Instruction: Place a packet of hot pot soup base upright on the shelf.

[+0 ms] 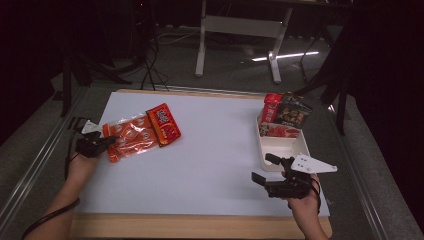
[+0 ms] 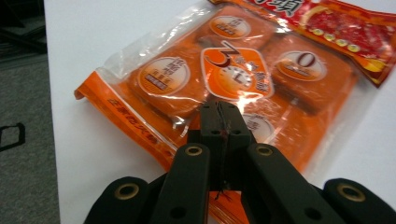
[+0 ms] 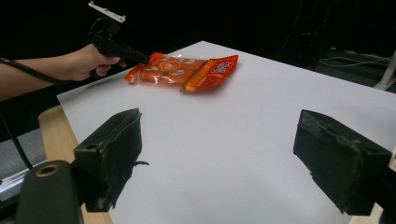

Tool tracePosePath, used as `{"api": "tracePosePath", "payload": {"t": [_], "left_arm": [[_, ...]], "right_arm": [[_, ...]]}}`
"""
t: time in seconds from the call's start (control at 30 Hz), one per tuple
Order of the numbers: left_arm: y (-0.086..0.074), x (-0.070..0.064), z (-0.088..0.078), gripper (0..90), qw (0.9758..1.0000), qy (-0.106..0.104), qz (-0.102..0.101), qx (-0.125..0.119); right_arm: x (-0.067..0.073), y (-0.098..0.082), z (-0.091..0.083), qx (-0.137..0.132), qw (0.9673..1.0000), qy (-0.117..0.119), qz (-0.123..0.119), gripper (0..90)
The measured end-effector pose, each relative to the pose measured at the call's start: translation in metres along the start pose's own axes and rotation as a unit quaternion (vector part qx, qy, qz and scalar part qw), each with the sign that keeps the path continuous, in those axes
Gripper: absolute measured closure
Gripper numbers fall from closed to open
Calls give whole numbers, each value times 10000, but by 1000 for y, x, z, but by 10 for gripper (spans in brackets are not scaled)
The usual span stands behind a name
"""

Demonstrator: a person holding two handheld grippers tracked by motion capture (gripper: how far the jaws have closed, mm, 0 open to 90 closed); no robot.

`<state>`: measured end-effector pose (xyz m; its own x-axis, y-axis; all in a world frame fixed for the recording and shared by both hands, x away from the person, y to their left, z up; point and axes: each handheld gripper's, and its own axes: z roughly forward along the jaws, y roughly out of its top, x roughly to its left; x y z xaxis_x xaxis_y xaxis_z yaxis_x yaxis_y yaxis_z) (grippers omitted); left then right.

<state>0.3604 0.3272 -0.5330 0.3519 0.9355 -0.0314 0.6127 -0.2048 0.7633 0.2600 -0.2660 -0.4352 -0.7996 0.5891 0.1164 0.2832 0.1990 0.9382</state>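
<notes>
**Left claw pinches orange pack, right claw wide over table**

My left claw (image 2: 219, 122) is closed on the near edge of the orange pack (image 2: 233, 79), jaws pressed together with the clear wrapper between them. In the high view the left claw (image 1: 107, 142) sits at the pack's (image 1: 131, 137) left end, near the table's (image 1: 215, 150) left edge. The pack lies flat on the white table top, its clear plastic showing orange blocks with round labels. A red pack (image 1: 163, 124) lies just beside it on the right, touching or overlapping its far corner; can't tell which is on top.

My right claw (image 1: 261, 168) is wide apart, holding nothing, hovering near the table's front right. In the right gripper view both jaws frame bare table (image 3: 243, 140), with the orange pack (image 3: 166, 72) and red pack (image 3: 215, 70) well beyond them.

A white bin (image 1: 280, 147) stands at the table's right side, just past the right claw. Snack packs (image 1: 285, 112) stand in its far end; near end looks empty.
</notes>
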Motion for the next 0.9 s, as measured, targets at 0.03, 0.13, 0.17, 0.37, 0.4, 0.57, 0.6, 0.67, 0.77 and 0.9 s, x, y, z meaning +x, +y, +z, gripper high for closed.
{"api": "tracePosePath", "payload": {"t": [0.03, 0.13, 0.17, 0.37, 0.4, 0.57, 0.6, 0.67, 0.77, 0.9], "left_arm": [[1, 2, 1, 900, 10000, 17, -17, -32], [3, 5, 5, 900, 10000, 59, -23, -7], [4, 7, 9, 900, 9999, 143, 31, 67], [3, 10, 19, 900, 9998, 179, 34, 115], [3, 10, 20, 900, 9997, 186, 20, 138], [1, 9, 19, 900, 9997, 161, 34, 202], [0, 9, 19, 900, 9996, 171, 42, 229], [0, 7, 17, 900, 9994, 165, 102, 278], [-2, 4, 15, 900, 9994, 89, 118, 319], [-5, -1, 13, 900, 9992, 46, 196, 358]], "right_arm": [[0, 0, 0, 4, 10000, 9, 5, 151], [-1, -1, 1, 22, 10000, 20, 10, 152], [-1, -1, 2, 28, 10000, 25, 7, 153], [-1, -1, 3, 56, 10000, 54, 19, 153], [-1, -1, 3, 58, 10000, 55, 17, 153], [-1, -1, 2, 60, 10000, 58, 19, 153], [-1, -1, 2, 53, 10000, 53, 15, 153], [-1, -1, 2, 41, 10000, 71, 28, 153], [-1, -1, 1, 31, 10000, 74, 26, 153], [-2, 0, 0, 9, 10000, 80, 53, 153]]}}
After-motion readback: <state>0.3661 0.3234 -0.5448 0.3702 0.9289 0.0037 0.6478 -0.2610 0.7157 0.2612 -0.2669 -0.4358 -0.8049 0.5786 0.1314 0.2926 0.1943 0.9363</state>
